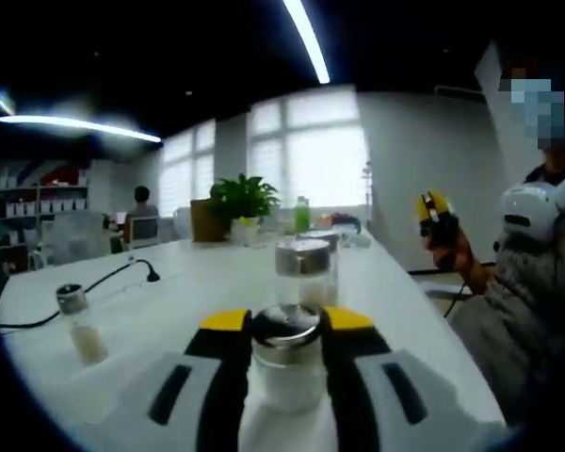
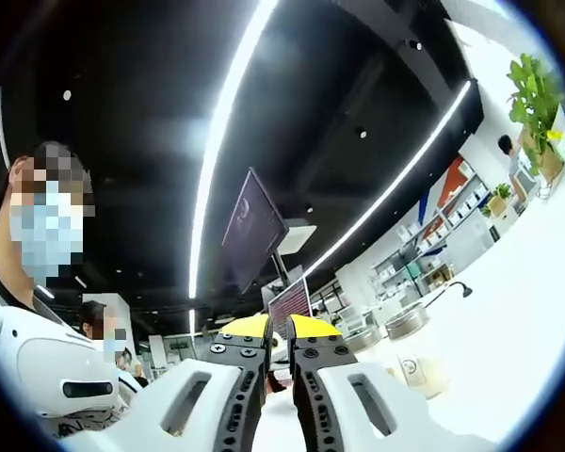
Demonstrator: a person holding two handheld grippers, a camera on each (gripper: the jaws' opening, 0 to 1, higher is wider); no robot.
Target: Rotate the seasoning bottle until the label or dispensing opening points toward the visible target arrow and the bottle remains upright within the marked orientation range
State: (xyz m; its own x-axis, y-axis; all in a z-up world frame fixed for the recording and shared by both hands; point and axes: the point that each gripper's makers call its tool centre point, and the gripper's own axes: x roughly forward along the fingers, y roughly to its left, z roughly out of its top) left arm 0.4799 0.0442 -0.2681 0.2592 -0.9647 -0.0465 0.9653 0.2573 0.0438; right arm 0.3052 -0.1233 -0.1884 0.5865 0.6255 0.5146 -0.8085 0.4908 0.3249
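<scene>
a long white tabletop (image 1: pixel 188 282) carries a clear glass seasoning bottle with a metal cap (image 1: pixel 288 363) up front, a second capped glass jar (image 1: pixel 304 271) behind it, a small shaker (image 1: pixel 81 327) near a black cable (image 1: pixel 104 281), and a leafy green potted plant (image 1: pixel 242 205) at the far end.

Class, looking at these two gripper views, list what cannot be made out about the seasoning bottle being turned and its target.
- Seasoning bottle, left gripper view: the left gripper covers its sides; no label or opening is readable.
- Target arrow: no mark can be made out on the blurred white table.
- Right gripper, right gripper view: tilted toward the ceiling; nothing visibly held.
</scene>
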